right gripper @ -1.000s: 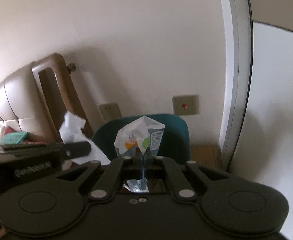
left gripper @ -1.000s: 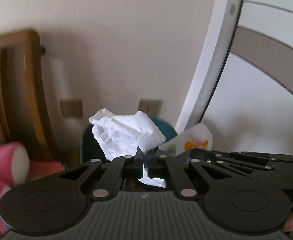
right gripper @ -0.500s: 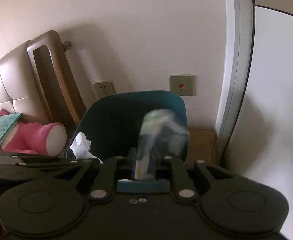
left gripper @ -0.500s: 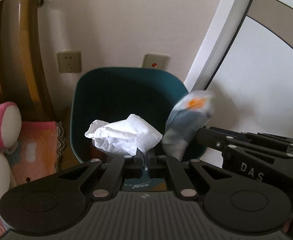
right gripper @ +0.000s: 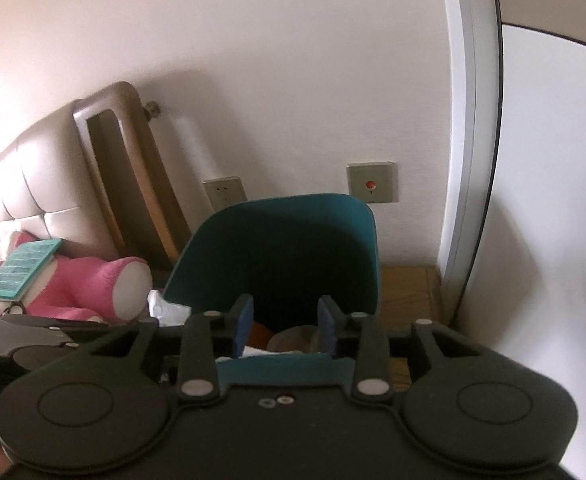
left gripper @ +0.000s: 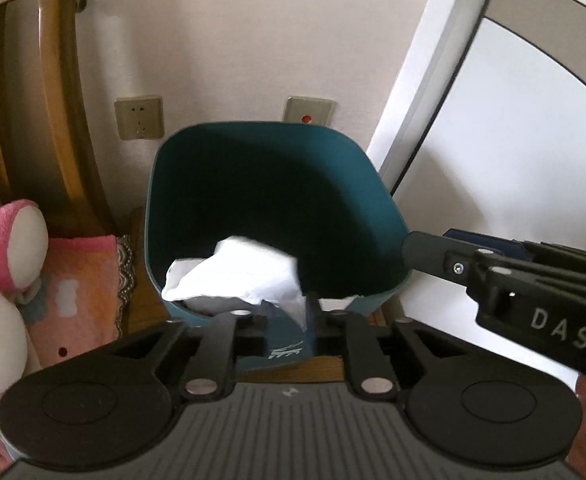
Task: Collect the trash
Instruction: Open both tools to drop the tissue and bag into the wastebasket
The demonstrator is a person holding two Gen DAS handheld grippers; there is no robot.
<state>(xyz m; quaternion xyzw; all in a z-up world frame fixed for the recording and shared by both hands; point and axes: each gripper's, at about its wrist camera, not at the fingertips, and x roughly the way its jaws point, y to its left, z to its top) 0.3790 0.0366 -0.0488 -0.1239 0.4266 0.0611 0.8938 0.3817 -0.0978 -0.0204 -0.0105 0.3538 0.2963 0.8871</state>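
I hold both tools over the mouth of the teal wastebasket (left gripper: pixel 253 125), because anything I let go here should fall inside and not on the wooden surface (right gripper: pixel 409 292) where it stands. The left gripper (left gripper: pixel 283 312) has its jaws apart, and the crumpled white tissue (left gripper: pixel 233 276) sits just in front of the fingertips, over the near rim of the bin. It looks blurred, and it touches the right finger, so I cannot tell if it is already free or is caught there. The right gripper (right gripper: pixel 285 320) is also wide apart, with nothing between its blue pads, and it points down into the bin. Below it, on the bottom, I see a greyish crumpled wrapper (right gripper: pixel 293 338) with some orange beside it, so I judge this piece is already collected. The bin is smooth hard plastic with rounded corners and a high far wall, which helps to catch light things. The tissue is soft and thin, with many folds, and such paper can cling to a pad or drift to the side, so I would keep the left tool well inside the rim. To the left lies a pink plush toy (right gripper: pixel 93 284), fluffy with white ends, and on the far wall is a socket (left gripper: pixel 139 117).
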